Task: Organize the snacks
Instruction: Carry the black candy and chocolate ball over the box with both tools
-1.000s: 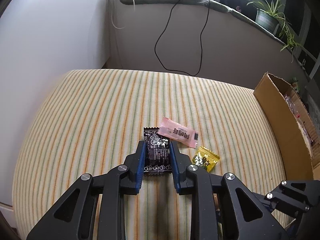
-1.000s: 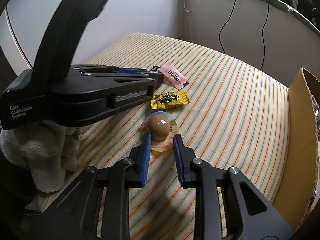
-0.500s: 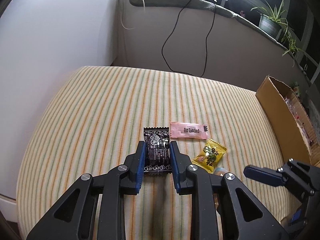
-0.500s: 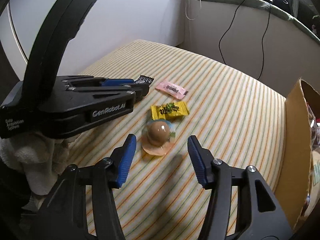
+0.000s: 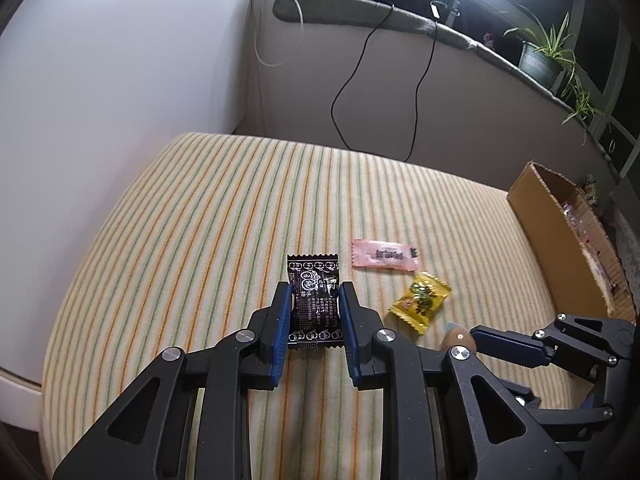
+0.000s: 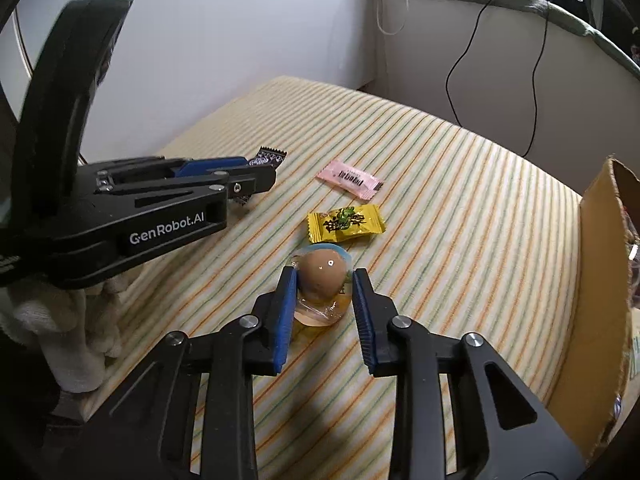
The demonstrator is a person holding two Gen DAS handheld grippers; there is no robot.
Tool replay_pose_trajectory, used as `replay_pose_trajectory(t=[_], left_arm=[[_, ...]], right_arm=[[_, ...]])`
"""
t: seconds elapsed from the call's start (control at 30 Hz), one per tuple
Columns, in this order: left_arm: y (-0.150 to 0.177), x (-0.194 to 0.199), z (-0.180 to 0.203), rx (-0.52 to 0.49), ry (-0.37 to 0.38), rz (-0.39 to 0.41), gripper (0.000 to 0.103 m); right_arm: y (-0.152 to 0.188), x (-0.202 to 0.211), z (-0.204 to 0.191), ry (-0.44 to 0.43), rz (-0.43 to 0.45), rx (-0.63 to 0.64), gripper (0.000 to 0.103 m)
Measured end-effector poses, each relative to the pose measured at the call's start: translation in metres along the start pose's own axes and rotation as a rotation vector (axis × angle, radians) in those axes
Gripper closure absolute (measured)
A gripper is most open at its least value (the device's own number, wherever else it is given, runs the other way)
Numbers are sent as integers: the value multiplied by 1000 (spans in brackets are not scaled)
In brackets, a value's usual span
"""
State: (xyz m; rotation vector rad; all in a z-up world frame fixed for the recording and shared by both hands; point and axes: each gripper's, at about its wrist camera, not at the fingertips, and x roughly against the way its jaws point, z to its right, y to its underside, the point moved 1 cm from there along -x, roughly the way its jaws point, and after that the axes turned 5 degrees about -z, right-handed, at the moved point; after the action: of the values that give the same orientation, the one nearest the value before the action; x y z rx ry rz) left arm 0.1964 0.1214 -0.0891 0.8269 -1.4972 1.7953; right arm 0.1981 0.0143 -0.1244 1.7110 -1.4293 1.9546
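Right gripper (image 6: 324, 280) jaws have just closed onto the egg (image 6: 322, 274). Left gripper (image 5: 314, 314) still grips the black packet (image 5: 314, 304). Both are ready for the box (image 6: 596, 280).

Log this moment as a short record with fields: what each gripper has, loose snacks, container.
left gripper: shut on black packet
right gripper: jaws just closing around the wrapped brown egg, pads at its sides
loose snacks: pink packet, yellow candy, on striped cloth
container: cardboard box at right edge
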Motion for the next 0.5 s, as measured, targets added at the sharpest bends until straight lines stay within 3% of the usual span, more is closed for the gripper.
replay_pose_trajectory(t=[0.27, 0.5], left_arm=[[0, 24, 21, -22, 40, 49, 81], [4, 46, 66, -81, 120, 87, 81]], right_arm=[[19, 57, 7, -16, 88, -36, 74], [45, 109, 43, 24, 162, -94, 74]])
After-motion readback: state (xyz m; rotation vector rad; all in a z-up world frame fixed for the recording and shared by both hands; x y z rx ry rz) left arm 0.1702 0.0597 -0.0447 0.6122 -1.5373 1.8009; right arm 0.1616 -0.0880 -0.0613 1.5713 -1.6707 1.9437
